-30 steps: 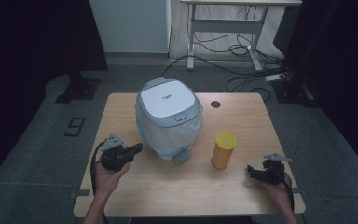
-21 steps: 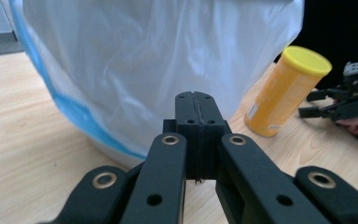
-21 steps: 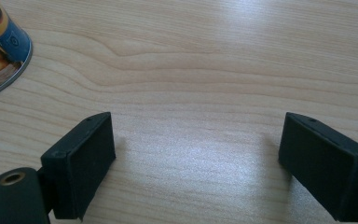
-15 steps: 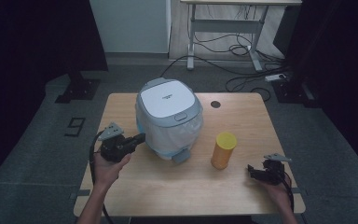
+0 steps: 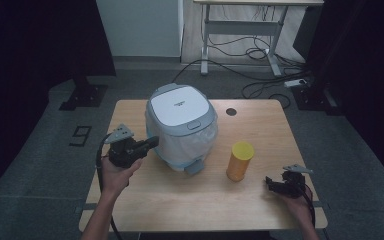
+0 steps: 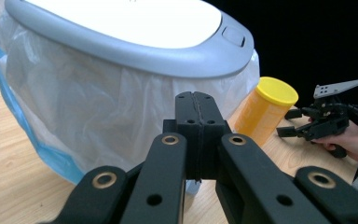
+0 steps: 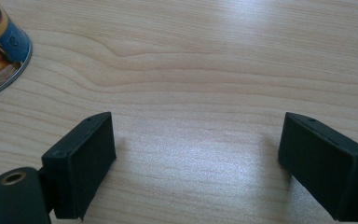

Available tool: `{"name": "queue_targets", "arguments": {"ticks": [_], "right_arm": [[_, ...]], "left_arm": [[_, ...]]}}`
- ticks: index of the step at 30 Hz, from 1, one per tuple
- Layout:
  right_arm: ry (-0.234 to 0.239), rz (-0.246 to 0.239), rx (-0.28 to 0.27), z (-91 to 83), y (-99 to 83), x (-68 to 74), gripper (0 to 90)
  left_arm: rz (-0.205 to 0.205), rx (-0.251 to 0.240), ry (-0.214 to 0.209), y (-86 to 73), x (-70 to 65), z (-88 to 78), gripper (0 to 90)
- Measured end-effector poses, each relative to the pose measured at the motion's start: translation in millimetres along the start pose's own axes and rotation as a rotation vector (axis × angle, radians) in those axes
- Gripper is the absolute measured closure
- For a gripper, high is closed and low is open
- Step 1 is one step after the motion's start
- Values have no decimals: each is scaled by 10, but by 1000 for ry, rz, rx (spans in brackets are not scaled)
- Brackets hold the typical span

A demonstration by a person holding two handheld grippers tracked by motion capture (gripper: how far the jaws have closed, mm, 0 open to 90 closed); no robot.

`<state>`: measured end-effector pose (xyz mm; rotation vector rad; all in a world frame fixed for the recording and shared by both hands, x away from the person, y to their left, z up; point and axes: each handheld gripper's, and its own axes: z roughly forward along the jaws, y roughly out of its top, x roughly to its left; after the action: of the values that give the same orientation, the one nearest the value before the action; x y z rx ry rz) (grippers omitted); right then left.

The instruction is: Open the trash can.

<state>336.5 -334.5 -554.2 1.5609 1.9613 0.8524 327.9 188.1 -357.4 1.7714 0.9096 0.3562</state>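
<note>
Bin [image 5: 180, 125] stands at two o'clock, just beside your left claw [image 5: 152, 142], whose jaws are pressed together, holding nothing.

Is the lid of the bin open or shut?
Shut: the white lid lies flat on the bin's grey rim.
</note>
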Motion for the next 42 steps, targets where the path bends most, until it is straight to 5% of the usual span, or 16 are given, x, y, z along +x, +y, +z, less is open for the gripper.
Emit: {"name": "queue_targets", "arguments": {"ticks": [24,42], "right_arm": [[0,2,0,-1,1,1,102],[0,0,1,-2,1,-1,102]], "left_arm": [[44,0,-45,380,-162,296,900],[50,33,-57,505,-199,538,900]]}}
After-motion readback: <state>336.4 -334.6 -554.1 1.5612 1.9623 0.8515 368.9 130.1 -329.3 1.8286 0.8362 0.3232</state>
